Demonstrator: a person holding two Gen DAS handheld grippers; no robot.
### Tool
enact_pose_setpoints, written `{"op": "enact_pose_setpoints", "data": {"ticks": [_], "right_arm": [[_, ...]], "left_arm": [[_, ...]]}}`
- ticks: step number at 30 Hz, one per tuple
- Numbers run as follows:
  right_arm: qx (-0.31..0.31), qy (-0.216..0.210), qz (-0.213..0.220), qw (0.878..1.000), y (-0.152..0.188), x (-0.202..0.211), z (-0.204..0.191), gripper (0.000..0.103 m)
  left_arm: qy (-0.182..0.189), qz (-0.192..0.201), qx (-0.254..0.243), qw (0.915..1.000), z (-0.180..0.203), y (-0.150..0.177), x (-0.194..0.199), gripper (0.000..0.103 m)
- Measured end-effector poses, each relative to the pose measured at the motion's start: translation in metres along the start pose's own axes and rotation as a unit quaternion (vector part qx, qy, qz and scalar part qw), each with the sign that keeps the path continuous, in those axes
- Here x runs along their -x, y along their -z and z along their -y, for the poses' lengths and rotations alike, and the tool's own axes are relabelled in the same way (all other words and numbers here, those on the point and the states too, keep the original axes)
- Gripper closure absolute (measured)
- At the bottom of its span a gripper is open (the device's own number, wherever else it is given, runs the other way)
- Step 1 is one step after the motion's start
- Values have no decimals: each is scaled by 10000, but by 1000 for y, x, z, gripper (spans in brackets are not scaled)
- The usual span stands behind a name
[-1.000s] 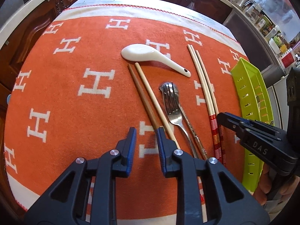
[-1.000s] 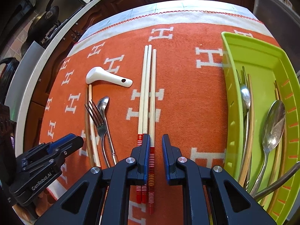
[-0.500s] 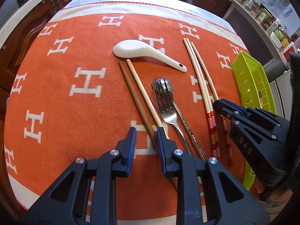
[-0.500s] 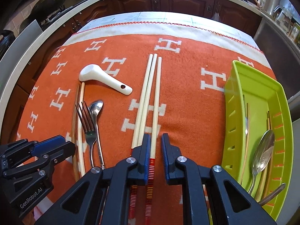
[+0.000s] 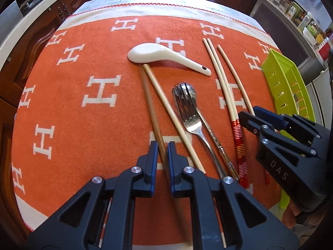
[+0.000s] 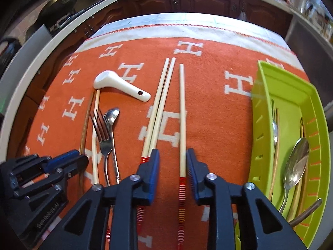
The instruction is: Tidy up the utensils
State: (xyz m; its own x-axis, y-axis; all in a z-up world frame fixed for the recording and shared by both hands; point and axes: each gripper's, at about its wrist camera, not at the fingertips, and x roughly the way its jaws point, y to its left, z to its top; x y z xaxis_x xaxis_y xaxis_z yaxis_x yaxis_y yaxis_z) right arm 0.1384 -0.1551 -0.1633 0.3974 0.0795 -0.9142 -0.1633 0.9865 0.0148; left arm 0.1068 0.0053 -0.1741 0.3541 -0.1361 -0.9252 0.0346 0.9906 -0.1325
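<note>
Blurred kitchen counter, orange cloth (image 5: 100,125), tray (image 6: 291,95) utensils partly cropped.

The left gripper (image 5: 162,153) hides the near end of the brown chopstick (image 5: 155,123); the right gripper (image 6: 172,167) covers two red-banded chopsticks' (image 6: 158,108) ends; tray (image 6: 262,95) utensils run behind its arm

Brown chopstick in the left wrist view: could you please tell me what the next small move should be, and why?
Probably finish the grip, then lift slightly. The left gripper's jaws are closing around the brown chopstick, which lies on the cloth against the pale chopstick; the green tray waits at right.
</note>
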Motion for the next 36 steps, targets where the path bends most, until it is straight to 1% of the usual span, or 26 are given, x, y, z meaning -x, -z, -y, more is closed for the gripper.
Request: {"op": "enact_pose_setpoints", "data": {"ticks": [1,2,3,4,6,8,11,13,16,17,19,21,24,26,29,31,33,36], "right_arm": [[-36,57,4,10000,0,0,0,81],[-158,73,3,9998,-1,0,3,92],[-362,-19,-18,9993,-1,1,10,97],[-533,-179,-42,9984,-2,1,17,98],[-780,-373,-85,9962,-1,3,27,98],[-1062,-635,-86,9923,4,12,38,98],[-1331,-1061,77,9854,13,38,53,98],[-1405,-1195,258,9825,19,62,62,98],[-1458,-1099,536,9817,28,100,81,98],[-1460,-1044,614,9818,30,109,87,98],[-1447,-858,783,9826,38,129,98,98],[-1427,-564,939,9837,46,149,111,98],[-1536,-342,1040,9820,54,165,130,98],[-1645,-219,1052,9805,64,171,142,98],[-1797,-166,1010,9784,74,175,160,98],[-1864,-82,978,9776,79,173,168,98],[-1887,-22,908,9778,81,167,174,98],[-1873,47,792,9791,86,156,182,98]], "left_arm": [[32,10,76,10000,-3,0,0,98],[47,1,141,9999,-6,0,1,99],[35,-18,203,9998,-9,-1,1,99],[29,-43,240,9997,-12,-1,3,99],[138,-103,288,9994,-15,0,8,99],[169,-27,272,9995,-16,1,20,99],[323,129,267,9990,-14,-1,47,99],[455,211,192,9986,-8,-4,65,99],[677,374,4,9970,9,-10,92,99],[805,440,-90,9957,19,-13,103,99],[994,490,-225,9936,36,-21,115,99],[1207,525,-383,9906,58,-28,126,99],[1428,503,-637,9864,97,-36,132,99],[1503,489,-792,9842,126,-41,131,99],[1684,351,-859,9813,160,-46,123,99],[1673,277,-906,9813,183,-48,112,99],[1740,150,-899,9805,196,-49,100,99],[1720,-37,-856,9814,208,-47,77,99]]}}
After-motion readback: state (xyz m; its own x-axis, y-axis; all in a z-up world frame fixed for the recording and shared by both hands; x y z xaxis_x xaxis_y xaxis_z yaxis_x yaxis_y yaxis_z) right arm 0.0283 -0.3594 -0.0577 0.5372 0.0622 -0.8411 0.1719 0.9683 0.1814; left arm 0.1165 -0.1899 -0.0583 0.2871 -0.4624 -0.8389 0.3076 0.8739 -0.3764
